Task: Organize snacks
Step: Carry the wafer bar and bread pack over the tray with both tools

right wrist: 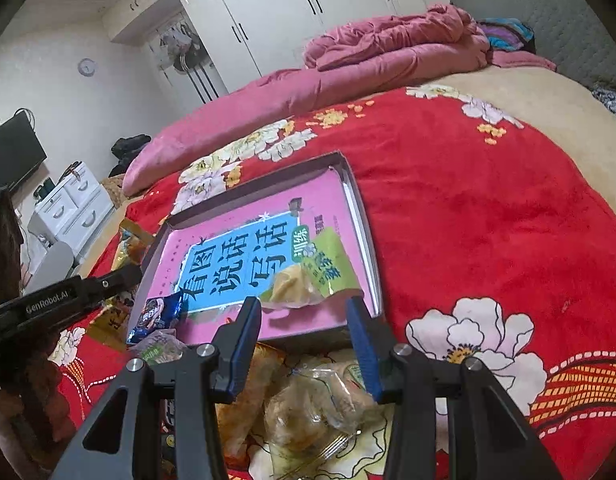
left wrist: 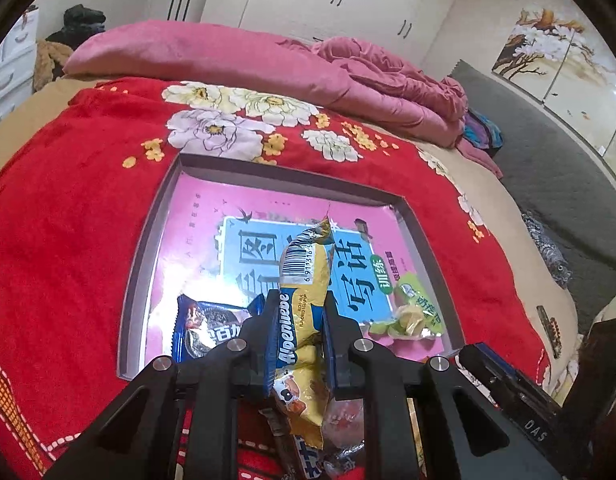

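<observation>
A shallow box (left wrist: 147, 240) with a pink book cover as its floor sits on the red flowered blanket (left wrist: 67, 200) of the bed, pink quilt (left wrist: 227, 56) bunched behind. Inside: a blue cookie packet (left wrist: 203, 328) at the near left, a green snack bag (left wrist: 416, 312) at the near right. More wrapped snacks (right wrist: 320, 404) piled just short of the box. Left gripper (left wrist: 297, 320), fingers clamped on a yellow Alpenliebe lollipop packet (left wrist: 303, 280), holds it upright over the box's near edge. Right gripper (right wrist: 303, 320) hovers above the pile, fingers apart, empty, aimed at the green bag.
</observation>
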